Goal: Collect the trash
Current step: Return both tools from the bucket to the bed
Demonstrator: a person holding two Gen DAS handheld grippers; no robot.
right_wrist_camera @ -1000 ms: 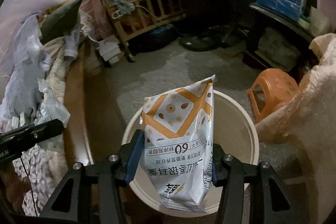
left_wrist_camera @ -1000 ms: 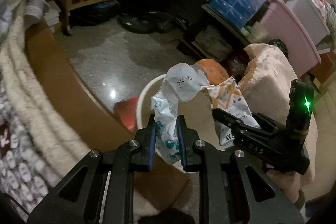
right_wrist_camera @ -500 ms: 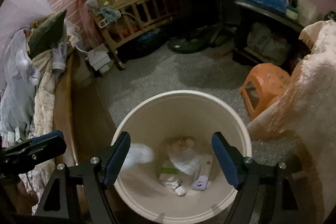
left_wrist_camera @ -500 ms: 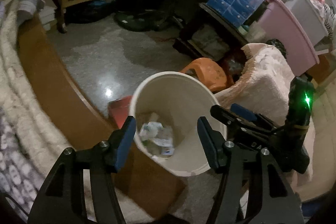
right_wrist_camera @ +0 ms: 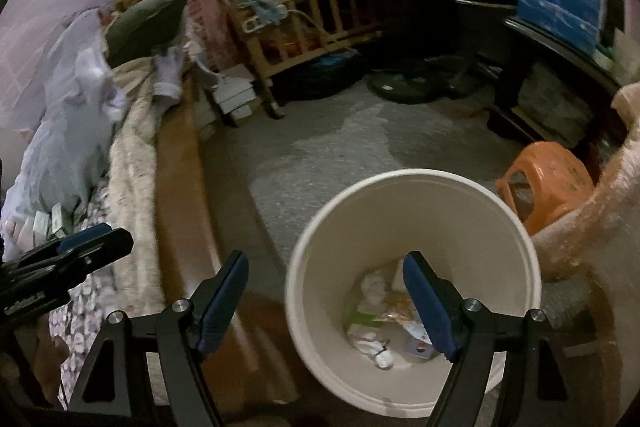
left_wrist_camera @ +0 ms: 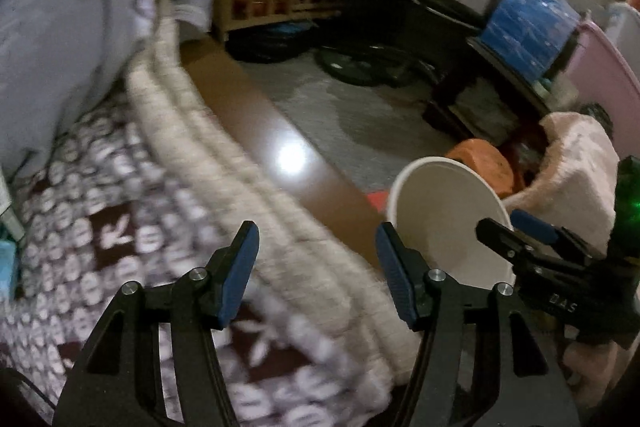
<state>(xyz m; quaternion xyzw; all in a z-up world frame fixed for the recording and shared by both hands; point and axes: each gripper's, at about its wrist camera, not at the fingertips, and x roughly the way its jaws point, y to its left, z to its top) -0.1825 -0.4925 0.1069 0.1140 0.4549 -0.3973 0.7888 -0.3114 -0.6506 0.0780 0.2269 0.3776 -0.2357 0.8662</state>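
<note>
Standing empty, both sets of jaws now gape wide with nothing between the pads.

Left gripper [left_wrist_camera: 316, 267]: jaws apart, over the patterned bedspread [left_wrist_camera: 120, 227] and its cream edging; a second ago they pinched a crumpled white-and-green wrapper above the bin. The view has swung off the bin toward the bed, blurred by motion.

Right gripper [right_wrist_camera: 326, 301]: jaws apart, near the bin [right_wrist_camera: 312, 307], its right finger across the bin's mouth; a second ago they held an orange-and-white snack bag upright there.

Trash [right_wrist_camera: 384, 319]: both pieces released and lying on the bin floor among other scraps, white, green and orange; which scrap is which cannot be told for certain.

Bin: white, round, standing on the floor beside the bed frame [left_wrist_camera: 288, 163], just by the orange stool [right_wrist_camera: 552, 179] and a pink fleece throw [left_wrist_camera: 580, 163].

Judgement: this drop is done; with both grippers free and the left one turning bedward, a fresh search for litter on the bed looks likely.
</note>
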